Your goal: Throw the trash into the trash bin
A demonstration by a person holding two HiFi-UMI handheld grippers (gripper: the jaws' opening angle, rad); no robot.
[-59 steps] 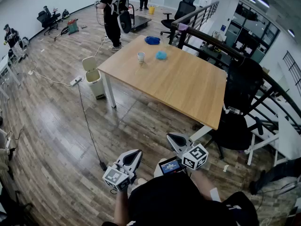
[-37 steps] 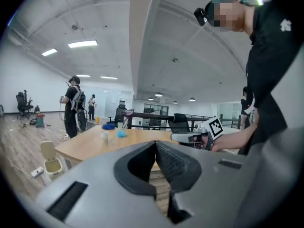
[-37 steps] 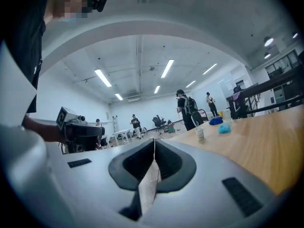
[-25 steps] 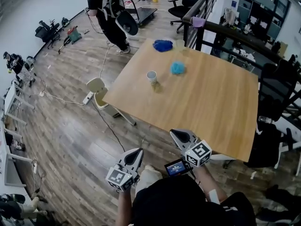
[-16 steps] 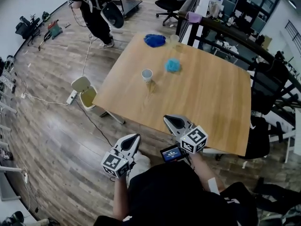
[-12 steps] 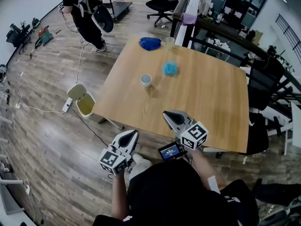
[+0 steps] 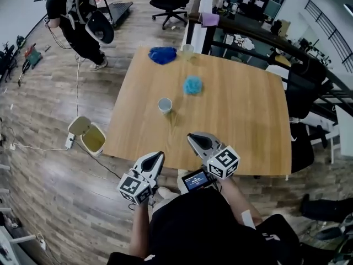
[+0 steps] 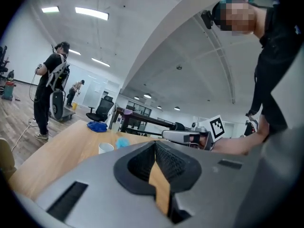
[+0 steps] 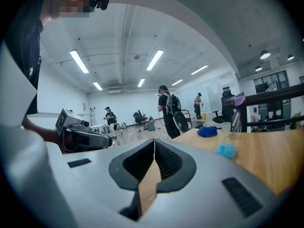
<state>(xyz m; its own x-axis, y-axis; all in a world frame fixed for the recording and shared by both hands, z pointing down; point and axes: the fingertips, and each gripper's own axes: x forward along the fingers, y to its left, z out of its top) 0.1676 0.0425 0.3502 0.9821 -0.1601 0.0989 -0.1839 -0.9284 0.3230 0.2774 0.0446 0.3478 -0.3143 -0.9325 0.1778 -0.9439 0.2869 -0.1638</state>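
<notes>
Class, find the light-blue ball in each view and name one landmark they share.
Head view: light-blue ball, upper centre, on the table.
Left gripper view: left of centre.
Right gripper view: right of centre.
Shared landmark: dark blue cloth beyond it.

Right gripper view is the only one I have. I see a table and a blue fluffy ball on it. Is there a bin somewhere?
Observer: Yes. The head view shows a bin on the floor beside the left edge of the table, with its lid open.
Operator: Is there other trash on the table that I miss?
Observer: A white paper cup stands upright, nearer to you than the blue fluffy ball.
Operator: Does the left tool hold anything?
Observer: No. In the left gripper view the left tool is shut, with nothing between its jaws.
</notes>
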